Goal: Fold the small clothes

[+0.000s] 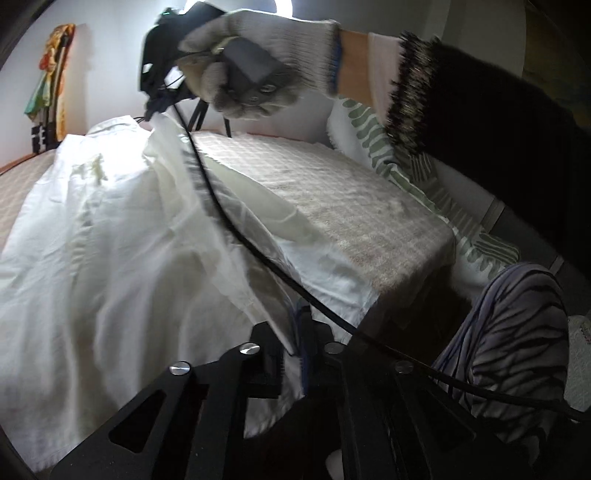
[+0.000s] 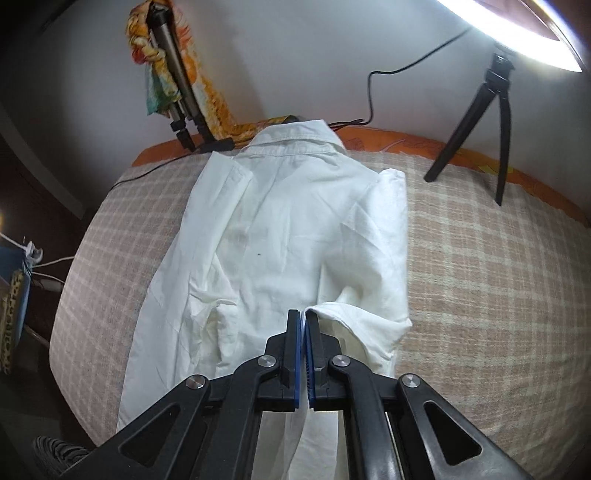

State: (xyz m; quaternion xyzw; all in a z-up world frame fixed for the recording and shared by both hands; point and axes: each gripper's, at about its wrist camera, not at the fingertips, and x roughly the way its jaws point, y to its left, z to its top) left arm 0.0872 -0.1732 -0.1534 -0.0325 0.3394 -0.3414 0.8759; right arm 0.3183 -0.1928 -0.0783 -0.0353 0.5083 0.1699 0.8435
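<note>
A white collared shirt (image 2: 295, 221) lies back-up on the checked bed cover (image 2: 480, 277), collar at the far end. My right gripper (image 2: 303, 315) is shut on the shirt's right sleeve cuff, lifted over the shirt's lower middle. In the left wrist view the shirt (image 1: 110, 258) fills the left side, and my left gripper (image 1: 295, 332) is shut on its near hem edge. The right gripper (image 1: 159, 107), held by a gloved hand (image 1: 258, 62), pinches the lifted white fabric at the top of that view.
A black tripod (image 2: 487, 122) stands at the bed's far right, under a bright ring light (image 2: 517, 33). A stand with a colourful cloth (image 2: 173, 74) is at the far left. A black cable (image 1: 229, 221) crosses the shirt. A green-striped cloth (image 1: 388, 155) and a zebra-print one (image 1: 517, 332) lie on the right.
</note>
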